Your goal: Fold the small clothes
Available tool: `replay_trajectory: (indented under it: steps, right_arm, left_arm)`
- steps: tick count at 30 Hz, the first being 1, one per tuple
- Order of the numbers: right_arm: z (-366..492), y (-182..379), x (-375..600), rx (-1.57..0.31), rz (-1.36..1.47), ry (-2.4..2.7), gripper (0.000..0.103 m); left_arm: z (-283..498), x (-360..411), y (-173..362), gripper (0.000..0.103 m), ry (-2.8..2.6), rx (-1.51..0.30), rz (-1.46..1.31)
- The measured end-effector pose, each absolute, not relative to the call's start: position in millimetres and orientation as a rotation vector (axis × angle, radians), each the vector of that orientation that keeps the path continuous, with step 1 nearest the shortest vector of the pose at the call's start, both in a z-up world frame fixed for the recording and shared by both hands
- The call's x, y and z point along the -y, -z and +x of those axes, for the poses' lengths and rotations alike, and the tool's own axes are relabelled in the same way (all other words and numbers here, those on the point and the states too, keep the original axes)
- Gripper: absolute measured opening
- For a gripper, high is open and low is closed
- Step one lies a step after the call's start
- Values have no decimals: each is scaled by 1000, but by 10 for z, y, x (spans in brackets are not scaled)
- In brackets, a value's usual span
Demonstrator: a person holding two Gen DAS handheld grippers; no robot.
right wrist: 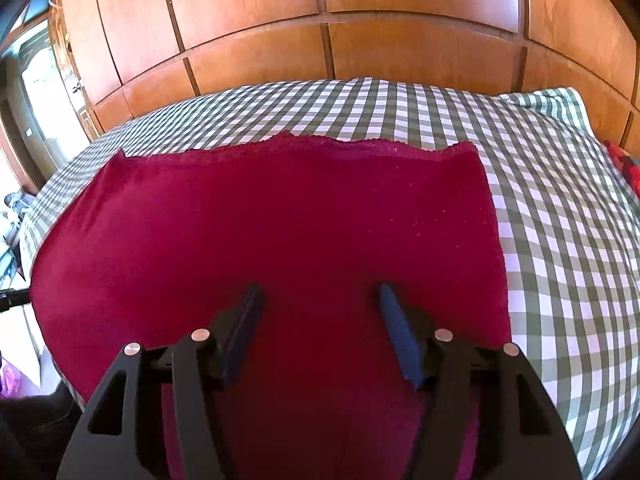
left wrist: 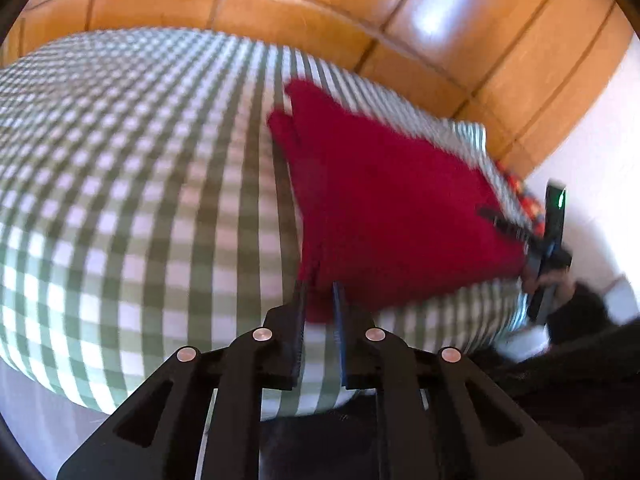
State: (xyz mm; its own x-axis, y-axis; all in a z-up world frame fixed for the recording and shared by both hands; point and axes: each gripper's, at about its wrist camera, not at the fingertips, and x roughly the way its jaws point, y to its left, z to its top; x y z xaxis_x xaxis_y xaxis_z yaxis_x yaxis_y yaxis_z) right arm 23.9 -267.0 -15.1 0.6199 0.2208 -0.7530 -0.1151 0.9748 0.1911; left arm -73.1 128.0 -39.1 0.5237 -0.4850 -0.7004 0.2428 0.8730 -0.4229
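Both grippers are built of matte black plastic links with triangular cut-outs, each joined by four round silver pivot pins set in a row behind the fingers. On the left gripper (left wrist: 319, 292) one finger (left wrist: 298, 332) is black with a ribbed inner face and the other carries a blue pad. The right gripper (right wrist: 318, 294) has the same pair, a dark finger and a blue-padded finger (right wrist: 398, 336).

Motion blur smears the red cloth (left wrist: 384, 216) and checked bedspread (left wrist: 120, 184).
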Motion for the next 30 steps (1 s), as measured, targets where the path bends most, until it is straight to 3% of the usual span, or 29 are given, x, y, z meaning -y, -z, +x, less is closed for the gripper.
replay_trajectory:
  steps: [7, 17, 18, 20, 25, 27, 30]
  right_arm:
    - [-12, -131, 3172, -853, 335, -169, 64]
    - [-713, 118, 3798, -962, 513, -144, 62]
    - [-741, 136, 3771, -969, 503, -150, 61]
    - [-753, 189, 3731, -991, 465, -124, 46]
    - [-756, 259, 3662, -1018, 371, -128, 45]
    - [-725, 231, 3704, -1029, 405, -160, 49]
    - [-655, 117, 3766, -986, 434, -181, 67]
  left_arm:
    - [-604, -1008, 45, 11, 450, -798, -316]
    - [-284, -354, 392, 11, 434, -886, -149]
    - [-254, -365, 414, 11, 425, -891, -152]
    - [-206, -378, 471, 11, 390, -899, -145]
    - [-139, -391, 573, 11, 335, -927, -158]
    - [-162, -351, 544, 11, 312, -919, -139]
    - [-171, -271, 470, 11, 276, -901, -96]
